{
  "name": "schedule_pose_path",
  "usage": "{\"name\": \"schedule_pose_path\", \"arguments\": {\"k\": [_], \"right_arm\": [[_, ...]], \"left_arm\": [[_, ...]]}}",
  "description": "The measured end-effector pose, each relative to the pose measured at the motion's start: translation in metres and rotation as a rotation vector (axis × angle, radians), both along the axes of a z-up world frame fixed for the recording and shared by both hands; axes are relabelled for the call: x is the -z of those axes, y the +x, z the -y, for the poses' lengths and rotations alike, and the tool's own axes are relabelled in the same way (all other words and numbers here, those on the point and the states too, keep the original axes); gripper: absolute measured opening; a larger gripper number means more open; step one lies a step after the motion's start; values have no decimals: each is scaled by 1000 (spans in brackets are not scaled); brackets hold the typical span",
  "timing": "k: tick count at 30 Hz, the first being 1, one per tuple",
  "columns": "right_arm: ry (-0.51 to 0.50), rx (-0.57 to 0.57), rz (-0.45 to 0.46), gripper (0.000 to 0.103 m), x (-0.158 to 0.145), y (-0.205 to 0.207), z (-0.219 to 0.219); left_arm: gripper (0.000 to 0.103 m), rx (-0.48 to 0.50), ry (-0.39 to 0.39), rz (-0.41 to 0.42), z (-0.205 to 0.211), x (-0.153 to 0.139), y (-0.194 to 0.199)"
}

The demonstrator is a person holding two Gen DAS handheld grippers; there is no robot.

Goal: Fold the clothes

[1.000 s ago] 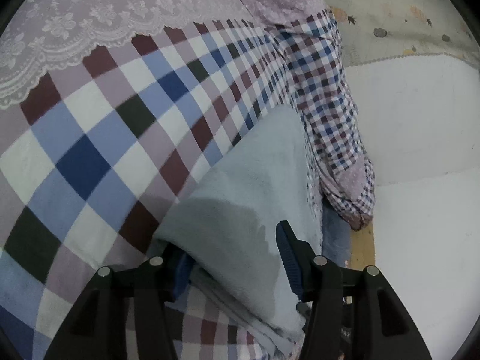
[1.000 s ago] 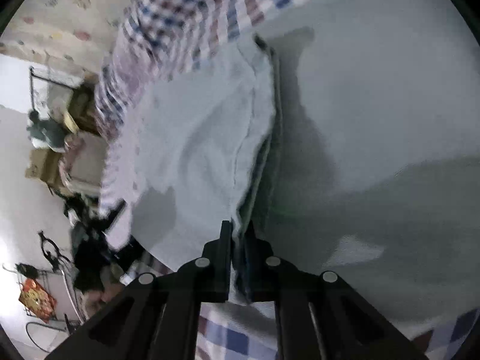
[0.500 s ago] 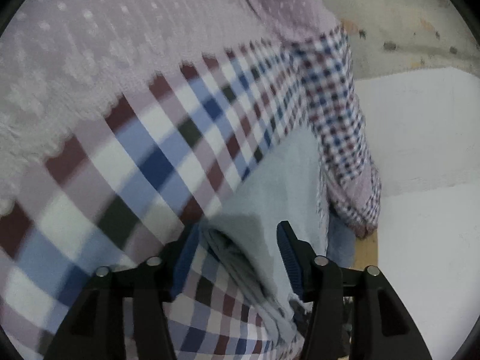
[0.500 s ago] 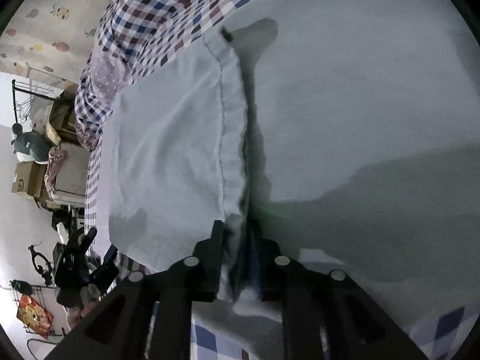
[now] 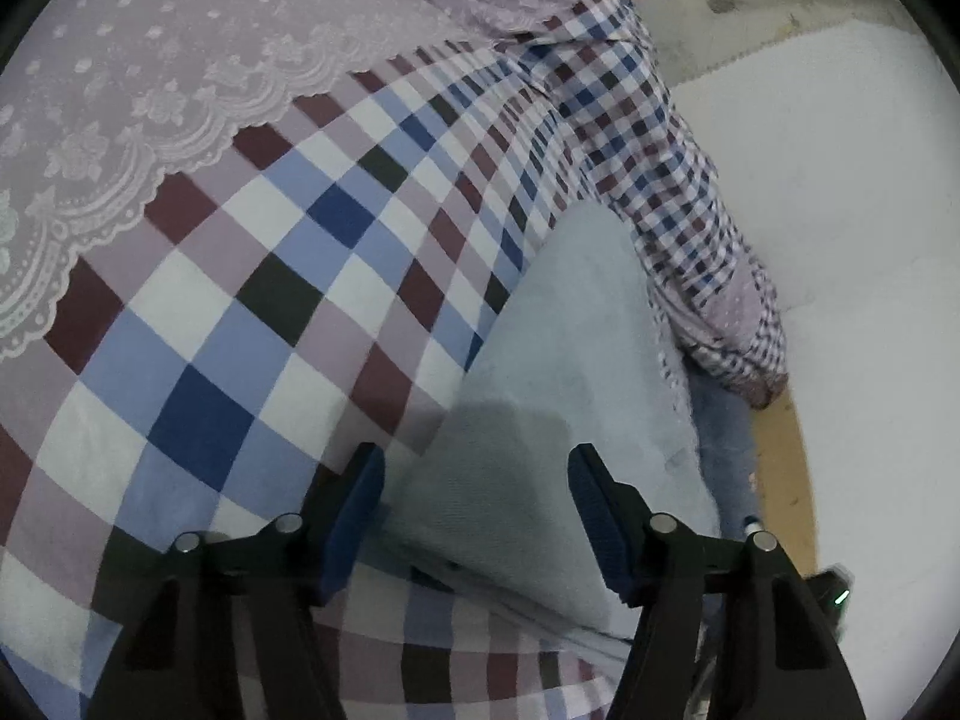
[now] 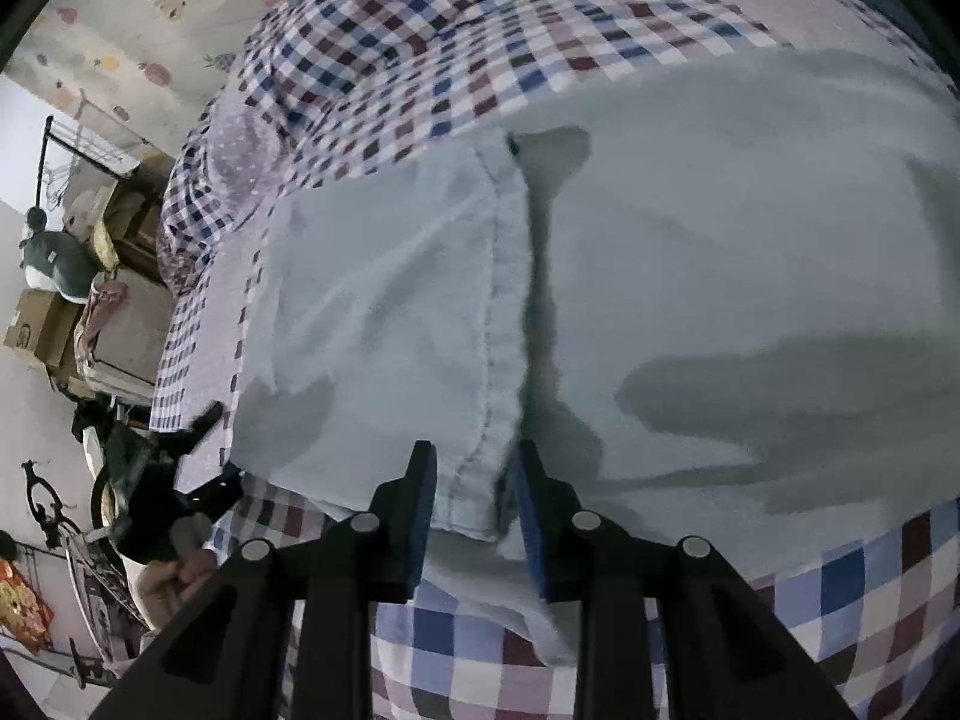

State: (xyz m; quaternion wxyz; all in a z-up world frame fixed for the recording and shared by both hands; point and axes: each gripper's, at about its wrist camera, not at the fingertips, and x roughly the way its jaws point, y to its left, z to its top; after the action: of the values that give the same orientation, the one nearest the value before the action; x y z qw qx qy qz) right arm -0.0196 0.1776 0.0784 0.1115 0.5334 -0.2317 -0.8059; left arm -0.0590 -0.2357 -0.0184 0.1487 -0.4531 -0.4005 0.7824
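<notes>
Checked bedspread (image 5: 252, 324) fills view. Pale blue garment (image 6: 690, 276) lies flat on it, folded flap (image 6: 384, 324) at 9 o'clock. Your right gripper (image 6: 471, 474) opening, hem between jaws, untouched. Your left gripper (image 5: 474, 480) spread wide above garment.

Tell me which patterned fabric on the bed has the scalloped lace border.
The dotted mauve cover; its scalloped lace edge overlaps the large-check sheet, which has none.

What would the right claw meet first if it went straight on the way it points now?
Most likely the stitched hem of the pale blue garment, which already lies between the opening jaws of the right claw, with the checked bed cover under it. Depth is hard to judge through the fisheye.
</notes>
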Motion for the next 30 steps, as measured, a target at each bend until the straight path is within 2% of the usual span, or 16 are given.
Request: {"name": "schedule_pose_path", "arguments": {"k": [4,5,7,10,12,14,16,18,22,26,28,30], "right_arm": [[50,-64,-36,31,-25,-28,33],[59,-85,-57,34,-34,-38,49],[77,-128,-97,51,-51,-57,80],[116,-172,-132,51,-66,-91,131],[158,-200,-125,52,-67,-119,167],[200,-211,-107,52,-61,-142,194],[273,-223,-75,52,-50,-162,221],[362,-235,-40,52,-37,-180,247],[534,-237,11,52,-16,-200,279],[693,-244,-26,55,-10,-206,308],[716,-268,-31,60,-3,-211,318],[695,-281,9,59,10,-216,319]], "left_arm": [[68,54,-50,-4,-12,-4,-2],[68,60,-52,-6,-13,-5,-2],[68,57,-39,-8,-12,-5,-3],[68,48,-31,-19,-13,-7,-6],[66,47,-34,-27,-13,-8,-7],[46,47,-26,-29,-10,-6,-8],[34,45,19,-34,-6,-4,-8],[30,48,54,-44,-3,-3,-8],[22,65,73,-71,-3,-7,-7],[19,77,95,-85,-4,-7,-8],[18,73,94,-78,-3,-4,-9],[18,66,112,-70,0,1,-10]]}}
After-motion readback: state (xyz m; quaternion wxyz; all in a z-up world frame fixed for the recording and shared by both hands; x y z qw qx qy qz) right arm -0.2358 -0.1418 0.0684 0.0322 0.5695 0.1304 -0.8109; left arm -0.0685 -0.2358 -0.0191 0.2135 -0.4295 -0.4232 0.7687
